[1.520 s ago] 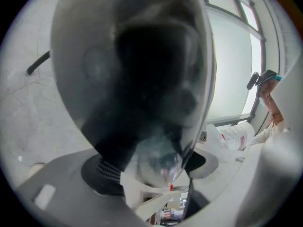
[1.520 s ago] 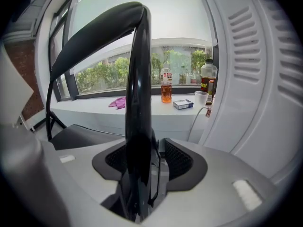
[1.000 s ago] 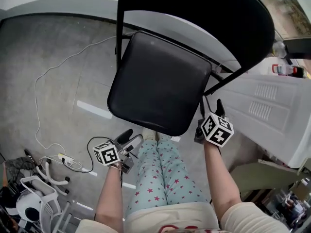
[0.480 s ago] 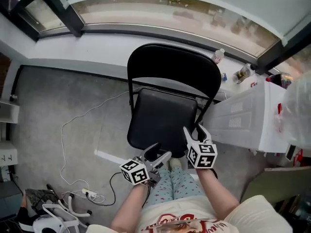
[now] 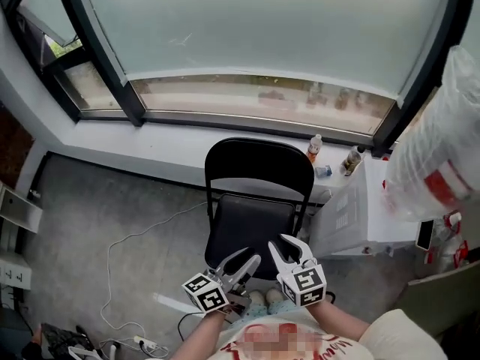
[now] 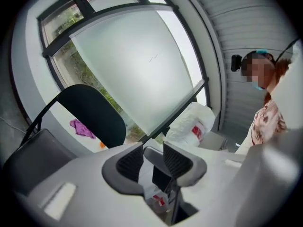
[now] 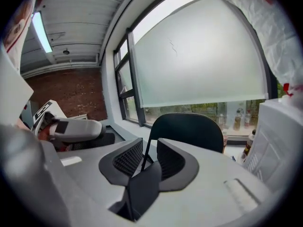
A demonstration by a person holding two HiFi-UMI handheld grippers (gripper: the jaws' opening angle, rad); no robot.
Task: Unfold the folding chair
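Observation:
The black folding chair (image 5: 250,227) stands unfolded on the grey floor below the window, its backrest (image 5: 259,172) towards the sill. My left gripper (image 5: 241,262) hovers just in front of the seat's near edge, apart from it, jaws a little apart and empty. My right gripper (image 5: 289,247) is held beside it, open with nothing between its fingers; its jaws have just been closing. The left gripper view shows the chair (image 6: 92,113) beyond the left gripper (image 6: 153,161). In the right gripper view the chair's backrest (image 7: 189,126) is straight ahead of the right gripper (image 7: 149,157).
A white cabinet (image 5: 352,212) stands right of the chair, with a large plastic bag (image 5: 435,148) above it. Bottles (image 5: 313,148) stand on the window sill. A white cable (image 5: 135,238) trails over the floor at left. Another person (image 6: 265,117) is at the right in the left gripper view.
Both grippers have lifted up and back from the chair's seat. The head view has risen, so the whole chair and the window now show. The right jaws have narrowed.

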